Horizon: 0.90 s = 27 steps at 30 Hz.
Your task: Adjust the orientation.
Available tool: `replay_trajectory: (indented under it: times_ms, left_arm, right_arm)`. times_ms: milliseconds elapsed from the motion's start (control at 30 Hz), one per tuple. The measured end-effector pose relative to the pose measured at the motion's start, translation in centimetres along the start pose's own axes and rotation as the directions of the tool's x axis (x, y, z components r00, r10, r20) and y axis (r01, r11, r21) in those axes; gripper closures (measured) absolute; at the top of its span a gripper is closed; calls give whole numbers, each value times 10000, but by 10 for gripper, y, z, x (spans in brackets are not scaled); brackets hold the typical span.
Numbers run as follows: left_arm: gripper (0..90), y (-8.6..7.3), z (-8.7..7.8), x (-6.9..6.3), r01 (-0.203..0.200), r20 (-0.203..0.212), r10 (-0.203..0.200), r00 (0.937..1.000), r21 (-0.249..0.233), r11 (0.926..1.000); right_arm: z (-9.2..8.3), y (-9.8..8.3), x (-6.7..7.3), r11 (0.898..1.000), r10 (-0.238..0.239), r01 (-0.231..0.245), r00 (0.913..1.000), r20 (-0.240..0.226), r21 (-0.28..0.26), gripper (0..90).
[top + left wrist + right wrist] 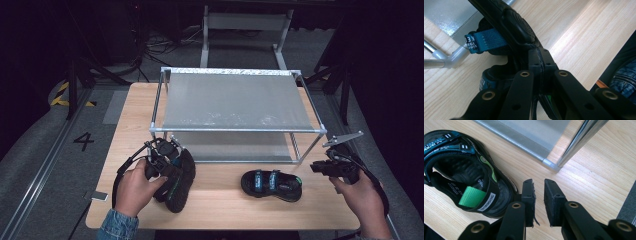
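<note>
On the light wooden table [220, 200] stood a two-tier metal-framed shoe rack with grey fabric shelves [232, 100], set toward the far side. Near the left front corner of the rack, the left gripper [167, 150] had its jaws closed tight on a black sandal with blue straps [180, 182], which was tilted up on its edge; in the left gripper view the jaws pinched the dark sole [520, 30], with a blue webbing tab [486, 40] sticking out beside a rack corner joint [455, 58]. The person's left hand [135, 187] was wrapped round the handle. Over to the right, a second black sandal with blue straps and a green heel tab [271, 184] lay flat on the table in front of the rack. The right gripper [320, 167] hovered just right of it, its jaws a little apart with nothing between them and the sandal's heel [474, 195] close alongside.
</note>
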<state>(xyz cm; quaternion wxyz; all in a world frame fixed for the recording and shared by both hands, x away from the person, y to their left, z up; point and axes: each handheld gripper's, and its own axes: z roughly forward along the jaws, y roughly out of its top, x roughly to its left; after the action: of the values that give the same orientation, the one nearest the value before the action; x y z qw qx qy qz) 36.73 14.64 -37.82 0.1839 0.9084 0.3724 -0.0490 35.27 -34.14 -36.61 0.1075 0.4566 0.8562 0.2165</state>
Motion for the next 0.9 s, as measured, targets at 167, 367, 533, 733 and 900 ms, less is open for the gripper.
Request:
replay_trajectory:
  times_ms: [167,367,533,733,900]
  left_arm:
    - [895,5,2,-9,-297,299,299,9991,-74,9995]
    - [895,13,7,-22,-547,289,544,9981,75,9985]
    - [895,20,12,-33,-733,307,729,9969,112,9972]
    - [894,29,21,-49,-1087,138,1083,9940,362,9934]
    - [859,34,19,-66,-1428,262,1420,9895,342,9892]
  right_arm:
    - [0,0,0,10000,-21,21,10000,27,-9,786]
    - [-2,-3,1,10000,-8,8,10000,51,-5,782]
    - [-3,-6,0,10000,57,-57,10000,67,-3,777]
    - [-5,-9,-2,9999,150,-150,9999,83,-49,774]
    - [-5,-11,-2,9999,152,-151,9998,86,-51,766]
